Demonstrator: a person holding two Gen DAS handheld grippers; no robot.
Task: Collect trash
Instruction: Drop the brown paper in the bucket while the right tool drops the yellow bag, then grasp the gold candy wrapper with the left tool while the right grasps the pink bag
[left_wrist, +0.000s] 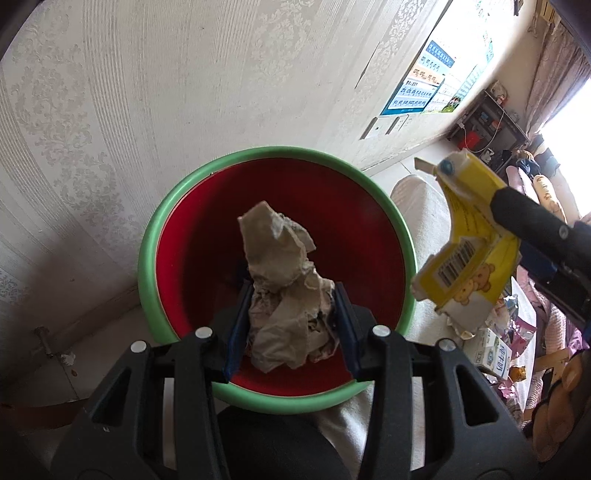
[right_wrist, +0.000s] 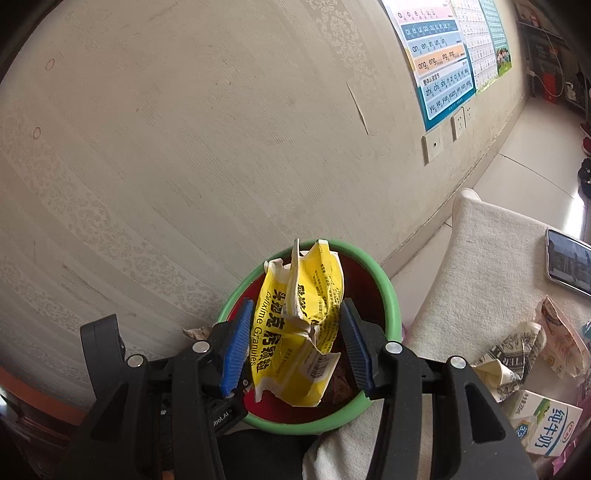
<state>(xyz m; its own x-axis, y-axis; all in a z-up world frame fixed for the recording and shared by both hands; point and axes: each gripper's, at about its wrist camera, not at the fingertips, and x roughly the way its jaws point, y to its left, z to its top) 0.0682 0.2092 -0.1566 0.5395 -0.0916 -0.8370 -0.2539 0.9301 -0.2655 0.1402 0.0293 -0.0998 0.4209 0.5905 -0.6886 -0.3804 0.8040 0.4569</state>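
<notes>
A round bin with a green rim (left_wrist: 147, 236) and red inside (left_wrist: 207, 236) stands by the wall; it also shows in the right wrist view (right_wrist: 392, 291). My left gripper (left_wrist: 291, 306) is shut on a crumpled brown-grey paper wad (left_wrist: 280, 280) and holds it over the bin's opening. My right gripper (right_wrist: 297, 338) is shut on a crushed yellow medicine box (right_wrist: 299, 332), held above the bin. In the left wrist view the yellow box (left_wrist: 469, 254) hangs to the right of the bin, beside its rim.
A white cloth-covered surface (right_wrist: 491, 266) to the right holds a milk carton (right_wrist: 546, 424), a crumpled printed paper (right_wrist: 517, 354), a snack wrapper (right_wrist: 561, 332) and a phone (right_wrist: 569, 266). Patterned wall (right_wrist: 184, 147) behind the bin, with posters (right_wrist: 439, 59).
</notes>
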